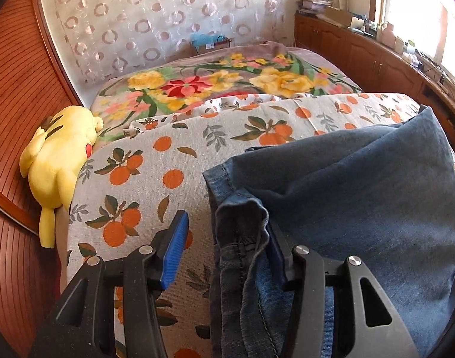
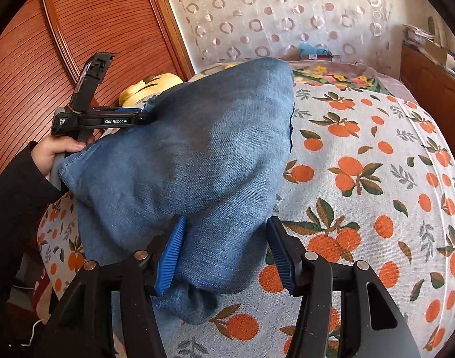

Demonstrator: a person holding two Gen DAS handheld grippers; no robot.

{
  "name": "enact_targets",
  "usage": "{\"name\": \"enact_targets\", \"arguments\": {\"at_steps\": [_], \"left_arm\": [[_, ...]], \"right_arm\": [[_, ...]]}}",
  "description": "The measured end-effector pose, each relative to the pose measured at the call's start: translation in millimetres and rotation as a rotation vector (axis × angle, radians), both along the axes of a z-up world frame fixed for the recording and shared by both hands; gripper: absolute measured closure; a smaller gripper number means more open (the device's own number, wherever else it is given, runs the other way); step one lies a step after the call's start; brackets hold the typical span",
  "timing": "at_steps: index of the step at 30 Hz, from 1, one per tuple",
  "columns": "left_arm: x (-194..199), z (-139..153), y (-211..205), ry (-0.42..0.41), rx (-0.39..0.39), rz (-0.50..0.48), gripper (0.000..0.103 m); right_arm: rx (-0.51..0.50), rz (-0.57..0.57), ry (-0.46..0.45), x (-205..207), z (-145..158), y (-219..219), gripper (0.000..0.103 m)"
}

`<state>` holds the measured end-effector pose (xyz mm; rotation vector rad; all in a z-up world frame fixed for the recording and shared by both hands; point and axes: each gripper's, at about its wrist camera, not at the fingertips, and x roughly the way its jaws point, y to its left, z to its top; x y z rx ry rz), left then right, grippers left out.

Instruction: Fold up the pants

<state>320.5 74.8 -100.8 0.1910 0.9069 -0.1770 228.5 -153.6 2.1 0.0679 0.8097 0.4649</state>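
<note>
Blue jeans [image 1: 346, 194] lie folded in a puffy bundle on the orange-print bedsheet [image 1: 138, 179]. My left gripper [image 1: 227, 223] is open at the jeans' left edge. A stitched hem drapes over its right finger, and its left pad [image 1: 173, 250] stands clear above the sheet. In the right wrist view the jeans [image 2: 212, 134] bulge up between the spread jaws of my right gripper [image 2: 226, 220], which is open and not pinching the denim. A hand in a dark sleeve holds the left gripper [image 2: 148, 115] at the bundle's far left edge.
A yellow plush toy [image 1: 57, 161] lies at the bed's left edge against a wooden wardrobe [image 1: 18, 89]. A floral blanket [image 1: 212, 86] covers the far end. A wooden cabinet [image 1: 361, 53] with clutter runs along the right. Bare sheet [image 2: 361, 179] extends right of the jeans.
</note>
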Motion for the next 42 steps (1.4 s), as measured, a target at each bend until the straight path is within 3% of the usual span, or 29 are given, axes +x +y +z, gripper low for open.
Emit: {"name": "enact_targets", "arguments": {"at_steps": [6, 11, 18, 20, 23, 31, 34, 41, 42], "left_arm": [[-9.9, 19.5, 1.3, -0.05, 0.009, 0.022, 0.052], [-28.0, 56.0, -3.9, -0.146, -0.017, 0.017, 0.052], [-47.1, 92.7, -45.0, -0.186, -0.101, -0.095, 0.052], [-49.6, 94.0, -67.8, -0.176, -0.111, -0.147, 0.052], [-46.6, 91.9, -102.4, -0.142, -0.125, -0.218, 0.052], [-28.4, 67.6, -189.5, 0.041, -0.127, -0.36, 0.052], [-22.3, 54.5, -213.5, 0.099, -0.073, -0.361, 0.052], [-10.8, 34.4, -219.7, 0.152, 0.048, -0.323, 0.053], [-10.5, 33.5, -217.5, 0.155, 0.049, -0.328, 0.064]], "right_arm": [[0.012, -0.005, 0.036, -4.8, 0.3, 0.3, 0.045], [0.041, -0.011, 0.068, -10.1, -2.5, -4.1, 0.045], [0.033, -0.01, 0.064, -10.8, -4.2, -2.5, 0.046], [0.051, 0.008, 0.066, -11.7, -5.2, 1.4, 0.062], [0.026, 0.004, 0.023, -16.1, -2.6, 6.0, 0.072], [0.027, 0.0, 0.0, -19.8, -7.4, 7.7, 0.073], [0.019, -0.003, -0.014, -21.5, -6.6, 9.3, 0.074], [0.018, 0.005, -0.087, -27.7, 4.9, 15.0, 0.082], [0.02, 0.005, -0.097, -28.3, 6.7, 16.0, 0.082]]}}
